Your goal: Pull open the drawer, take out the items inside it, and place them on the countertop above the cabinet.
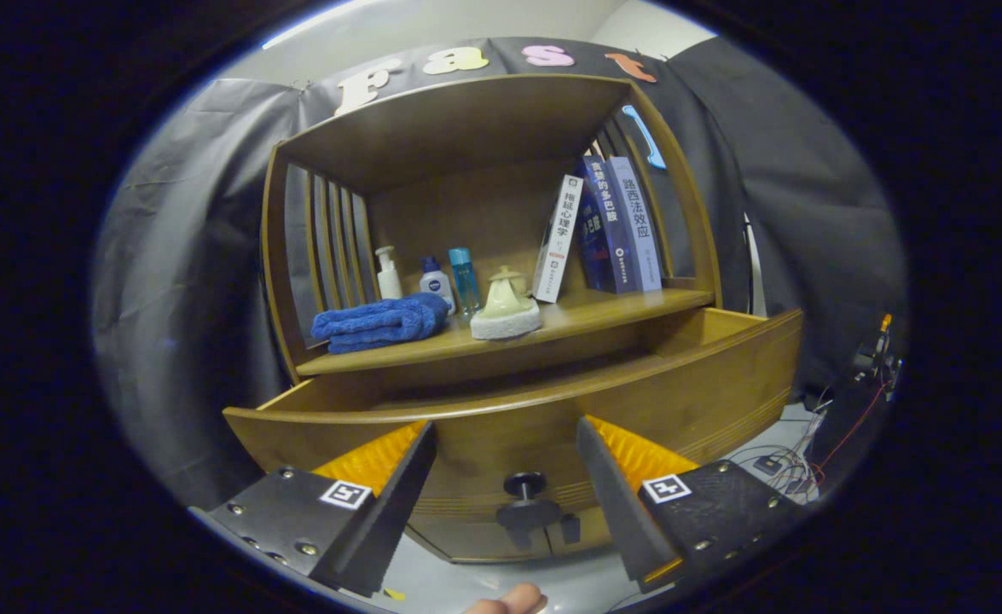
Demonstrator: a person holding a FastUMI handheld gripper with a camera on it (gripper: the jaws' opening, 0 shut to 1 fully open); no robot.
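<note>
Drawer (552, 401) pulled out below the countertop (603, 315), gripper (505, 460) spread wide and holding nothing

Centre frame: drawer front and its 1 dark knob (524, 486) lie between the 2 fingers, apparently untouched; the interior is hidden behind the front, so contents cannot be counted. Above it the countertop holds 1 folded blue towel (379, 322), 3 small bottles (434, 283), 1 pale teapot (506, 294) on a pad and 3 books (607, 226) leaning right. Judged: fingers held apart, ready to reach in
</note>
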